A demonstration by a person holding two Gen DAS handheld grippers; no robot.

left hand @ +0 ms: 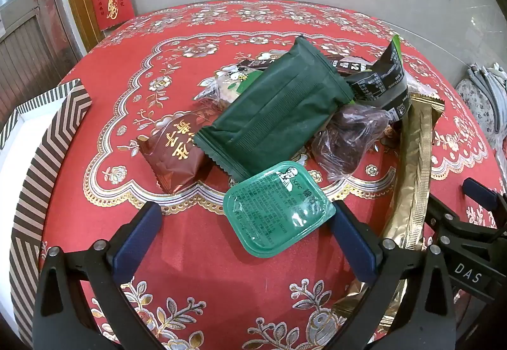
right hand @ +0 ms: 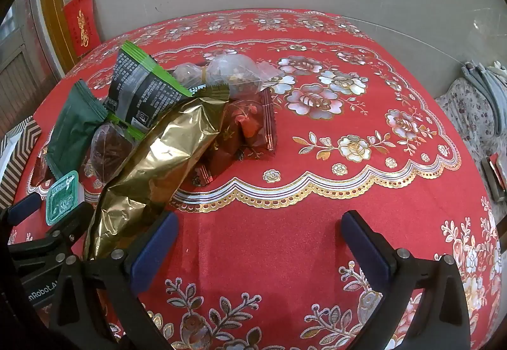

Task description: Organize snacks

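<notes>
A pile of snacks lies on the red flowered tablecloth (left hand: 221,270). It holds a dark green packet (left hand: 272,115), a brown packet (left hand: 174,156), a green sauce tub (left hand: 275,210), a gold packet (left hand: 412,179) and a black-and-green packet (left hand: 383,77). My left gripper (left hand: 244,229) is open, its fingers either side of the sauce tub's near edge. My right gripper (right hand: 258,239) is open and empty over bare cloth, right of the gold packet (right hand: 164,153). The sauce tub (right hand: 61,198) and dark green packet (right hand: 74,131) also show in the right wrist view.
A striped box (left hand: 47,166) with a white inside stands at the table's left edge. Clear bags of dark snacks (left hand: 351,137) and red packets (right hand: 250,125) lie in the pile. A wall runs behind the table. A flowered cushion (right hand: 469,115) sits to the right.
</notes>
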